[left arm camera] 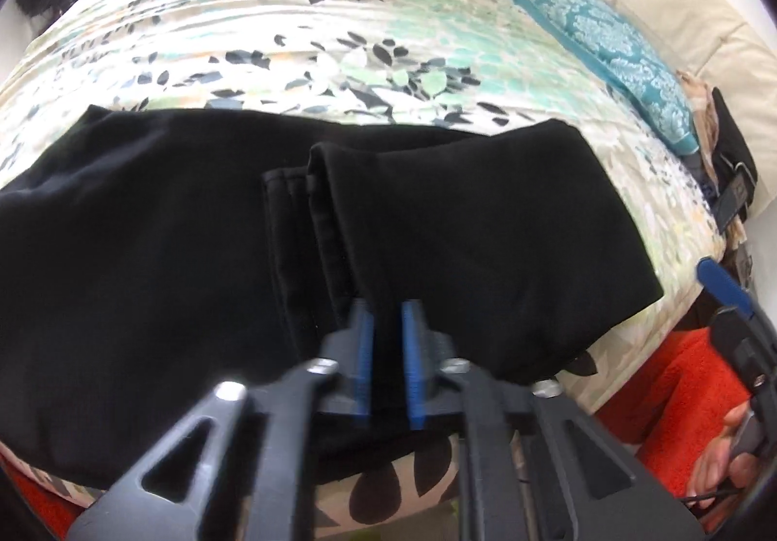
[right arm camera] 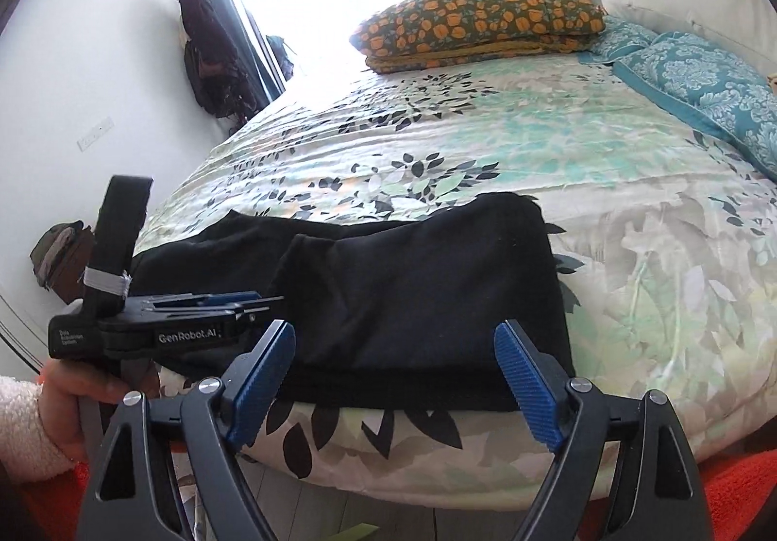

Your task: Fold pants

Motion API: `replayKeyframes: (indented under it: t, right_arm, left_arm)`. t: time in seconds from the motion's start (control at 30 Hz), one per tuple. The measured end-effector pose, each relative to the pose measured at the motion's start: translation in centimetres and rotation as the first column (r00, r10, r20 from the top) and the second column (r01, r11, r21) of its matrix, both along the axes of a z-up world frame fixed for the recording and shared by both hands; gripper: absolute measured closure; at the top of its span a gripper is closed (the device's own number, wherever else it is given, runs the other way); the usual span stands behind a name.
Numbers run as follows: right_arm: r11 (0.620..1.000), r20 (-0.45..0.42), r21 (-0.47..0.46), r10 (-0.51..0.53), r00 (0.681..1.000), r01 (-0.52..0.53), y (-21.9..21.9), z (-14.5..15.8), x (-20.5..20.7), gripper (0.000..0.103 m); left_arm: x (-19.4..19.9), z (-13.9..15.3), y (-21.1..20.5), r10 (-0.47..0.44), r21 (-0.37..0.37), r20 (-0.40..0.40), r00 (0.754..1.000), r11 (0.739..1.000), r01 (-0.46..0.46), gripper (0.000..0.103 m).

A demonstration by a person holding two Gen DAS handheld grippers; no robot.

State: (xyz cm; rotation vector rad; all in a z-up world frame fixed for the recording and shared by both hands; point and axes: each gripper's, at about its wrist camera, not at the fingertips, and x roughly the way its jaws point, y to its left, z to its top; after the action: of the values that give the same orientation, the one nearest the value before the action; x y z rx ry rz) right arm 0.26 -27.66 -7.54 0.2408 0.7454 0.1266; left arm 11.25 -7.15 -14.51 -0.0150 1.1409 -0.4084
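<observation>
From the left wrist camera, the black pants [left arm camera: 194, 225] are lying across the near edge of the bed [left arm camera: 340, 36], already doubled so that one folded layer is sitting on top toward the right. The left gripper [left arm camera: 387, 312] is pinching the near edge of that upper layer, its blue pads [left arm camera: 365, 346] drawn close with dark cloth running between them. The fabric is looking soft and limp, light enough to sag wherever it is not supported, so it is likely to droop and slide unless lifted by a hem or folded edge rather than mid-panel.

From the right wrist camera, the pants [right arm camera: 417, 293] are resting on the flowered cover, near the mattress edge. The right gripper [right arm camera: 396, 371] is hovering just in front of them with its jaws spread wide, grasping nothing. The near right corner of the top layer seems the sensible place for it to take hold.
</observation>
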Motion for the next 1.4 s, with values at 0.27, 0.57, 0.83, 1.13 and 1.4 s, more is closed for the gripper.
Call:
replayKeyframes:
  t: [0.27, 0.57, 0.83, 1.13, 1.4]
  right_arm:
    - [0.946, -0.057, -0.224, -0.254, 0.966, 0.235, -4.6, -0.3, 1.3, 0.018]
    - [0.932, -0.286, -0.361, -0.151, 0.946, 0.04, -0.9, -8.1, 5.5, 0.017]
    - [0.952, -0.279, -0.296, -0.165, 0.946, 0.078, -2.0, -8.2, 5.1, 0.013]
    - [0.959, -0.159, -0.225, -0.212, 0.964, 0.174, -3.2, -4.9, 3.4, 0.013]
    - [0.978, 0.053, -0.143, -0.147, 0.988, 0.153, -2.3, -0.6, 2.3, 0.013]
  left_arm:
    - [-1.4, 2.5, 4.4, 0.078, -0.008, 0.049, 0.996, 0.997, -0.077, 0.101]
    - [-0.8, 1.3, 6.9, 0.188, 0.0, -0.018, 0.982, 0.982, -0.188, 0.051]
    - [0.2, 3.0, 7.8, 0.237, -0.061, 0.016, 0.971, 0.97, -0.236, 0.035]
    - [1.5, -1.0, 4.7, 0.142, -0.078, -0.108, 0.984, 0.985, -0.151, 0.095]
    - [0.2, 2.1, 7.3, 0.15, -0.021, -0.013, 0.989, 0.988, -0.15, 0.095]
